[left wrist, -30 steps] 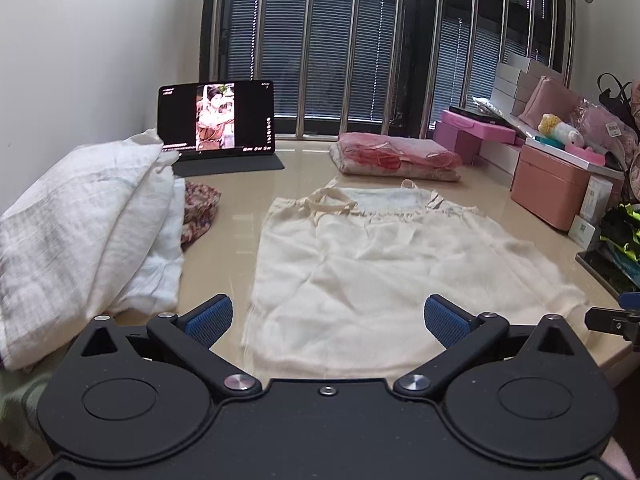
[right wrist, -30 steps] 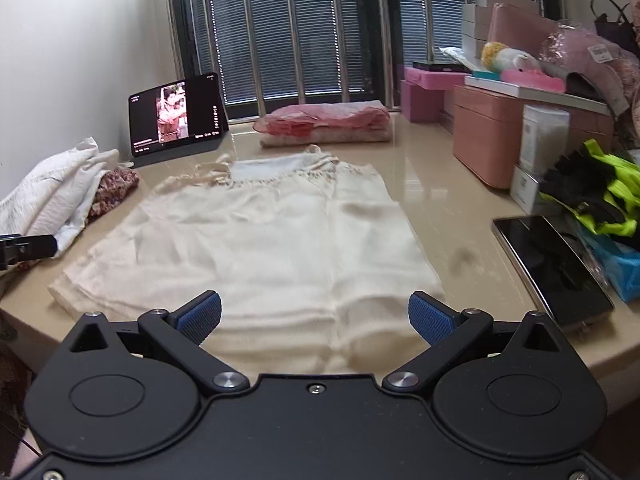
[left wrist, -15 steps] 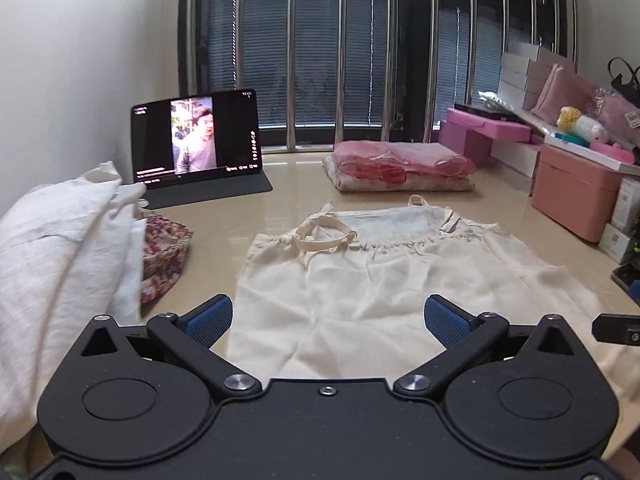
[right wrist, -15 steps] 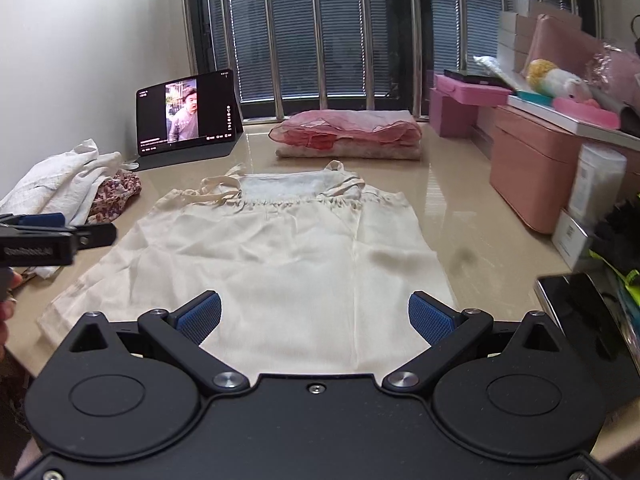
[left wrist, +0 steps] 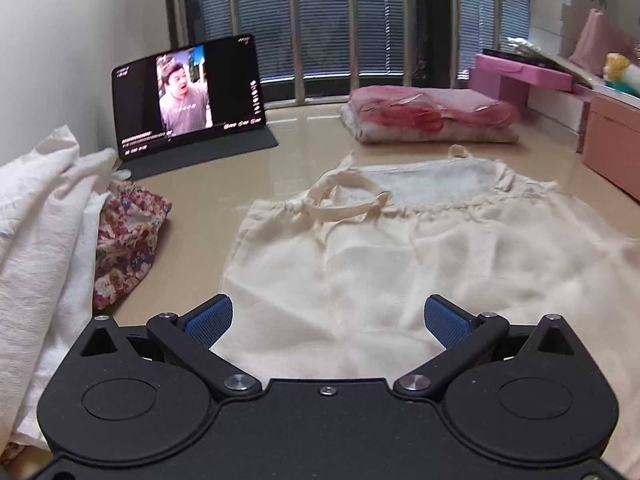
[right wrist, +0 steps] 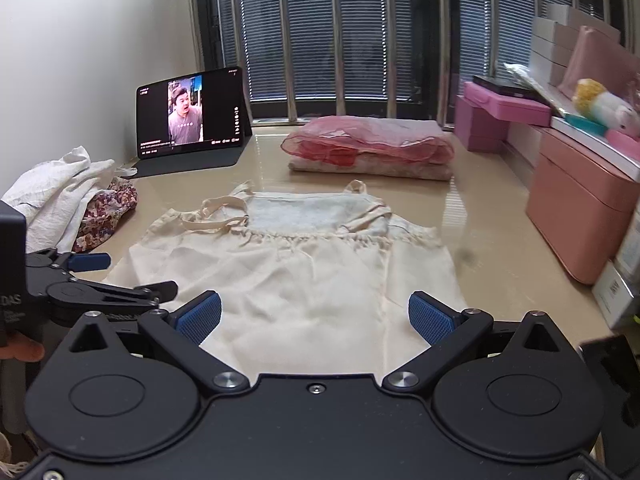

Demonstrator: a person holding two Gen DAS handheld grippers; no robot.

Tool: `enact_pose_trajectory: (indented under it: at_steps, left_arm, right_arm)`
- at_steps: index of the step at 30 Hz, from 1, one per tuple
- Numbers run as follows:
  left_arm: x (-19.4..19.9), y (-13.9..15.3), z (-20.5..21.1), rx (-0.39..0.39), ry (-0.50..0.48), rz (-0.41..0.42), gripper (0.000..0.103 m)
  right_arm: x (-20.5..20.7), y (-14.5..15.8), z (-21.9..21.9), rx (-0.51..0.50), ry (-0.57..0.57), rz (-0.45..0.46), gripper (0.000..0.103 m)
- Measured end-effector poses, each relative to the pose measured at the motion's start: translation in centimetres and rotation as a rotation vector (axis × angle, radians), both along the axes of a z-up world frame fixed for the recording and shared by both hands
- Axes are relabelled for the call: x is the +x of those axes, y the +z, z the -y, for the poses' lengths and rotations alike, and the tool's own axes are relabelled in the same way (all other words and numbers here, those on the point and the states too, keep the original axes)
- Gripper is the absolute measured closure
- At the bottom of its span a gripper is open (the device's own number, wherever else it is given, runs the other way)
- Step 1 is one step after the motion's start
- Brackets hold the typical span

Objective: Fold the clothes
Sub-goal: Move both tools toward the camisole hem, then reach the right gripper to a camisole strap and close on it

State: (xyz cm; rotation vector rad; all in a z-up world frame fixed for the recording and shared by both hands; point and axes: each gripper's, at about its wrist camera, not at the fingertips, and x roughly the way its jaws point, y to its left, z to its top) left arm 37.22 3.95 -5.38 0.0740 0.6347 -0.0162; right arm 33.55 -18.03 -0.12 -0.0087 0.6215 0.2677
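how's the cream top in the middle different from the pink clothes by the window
The cream top lies spread out flat in a single layer, straps showing; the pink clothes are folded into a compact stack. The cream top sits near both open grippers, left and right; the pink stack sits far back by the window bars. The top is plain cream; the stack is pink with red patches. Both rest on the same glossy table.

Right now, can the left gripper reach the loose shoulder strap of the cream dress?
Probably yes: the left gripper is open above the cream dress, and nothing lies between it and the strap.
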Motion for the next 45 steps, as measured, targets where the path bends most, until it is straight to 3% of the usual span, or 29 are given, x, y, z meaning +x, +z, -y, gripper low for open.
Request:
enact_pose_trajectory:
  at_steps: [6,10,23,45]
  left_arm:
    - [1.1,-0.8,-1.5,-0.071,0.039,-0.042,0.000]
    - [1.5,-0.9,-1.4,-0.038,0.049,-0.058,0.000]
    - [1.4,-1.0,-1.7,-0.049,0.055,-0.059,0.000]
    - [1.4,-1.0,-1.6,-0.048,0.058,-0.058,0.000]
  right_arm:
    - [1.5,0.1,-1.6,-0.009,0.034,-0.005,0.002]
    - [2.4,0.3,-2.7,-0.023,0.055,-0.009,0.002]
    - [6.4,1.7,-5.6,-0.035,0.094,-0.049,0.002]
    - [18.5,1.6,-9.6,-0.048,0.091,-0.221,0.002]
